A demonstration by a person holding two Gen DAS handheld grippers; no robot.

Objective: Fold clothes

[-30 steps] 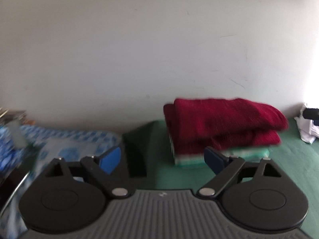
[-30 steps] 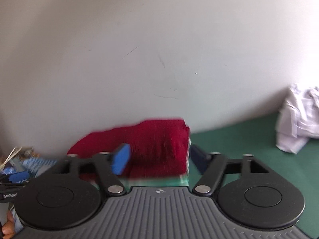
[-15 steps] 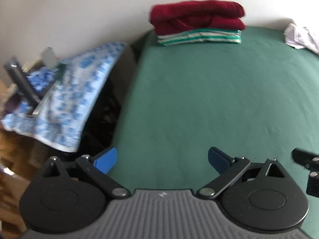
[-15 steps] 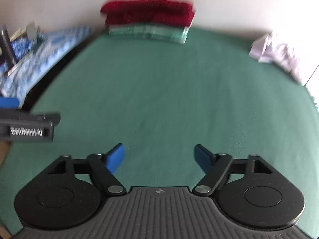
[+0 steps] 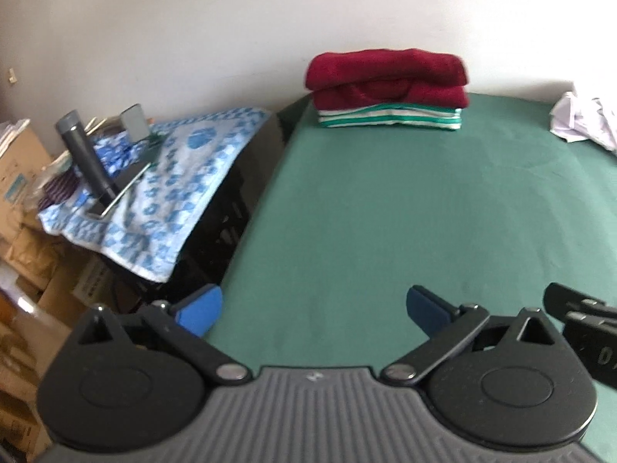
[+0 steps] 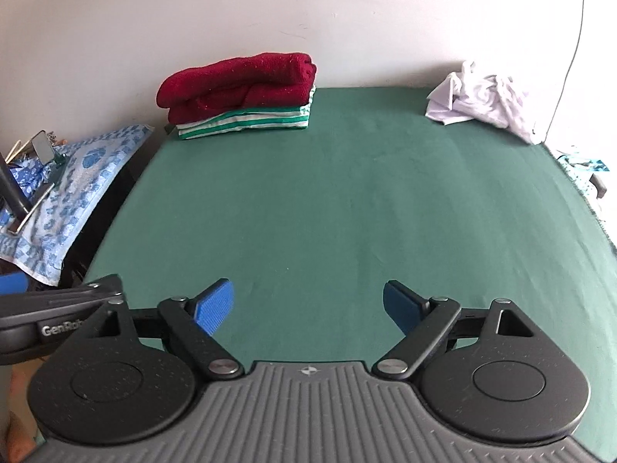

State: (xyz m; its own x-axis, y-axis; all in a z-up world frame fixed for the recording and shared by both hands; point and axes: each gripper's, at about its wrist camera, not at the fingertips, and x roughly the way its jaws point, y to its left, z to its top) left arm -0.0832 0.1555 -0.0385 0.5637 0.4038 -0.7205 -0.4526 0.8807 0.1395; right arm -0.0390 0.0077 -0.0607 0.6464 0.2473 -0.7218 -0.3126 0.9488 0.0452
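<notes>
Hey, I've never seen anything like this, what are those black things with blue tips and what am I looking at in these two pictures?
Those are two hand-held claws, no robot arm; a person carries one in each hand. Each picture comes from a camera riding on a claw, looking forward along its blue fingers. The left claw and right claw are both open and hold nothing. Ahead lies a green table. At its far edge sits a folded stack: a red garment on a green-and-white striped one. A crumpled white garment, not yet folded, lies far right.
</notes>
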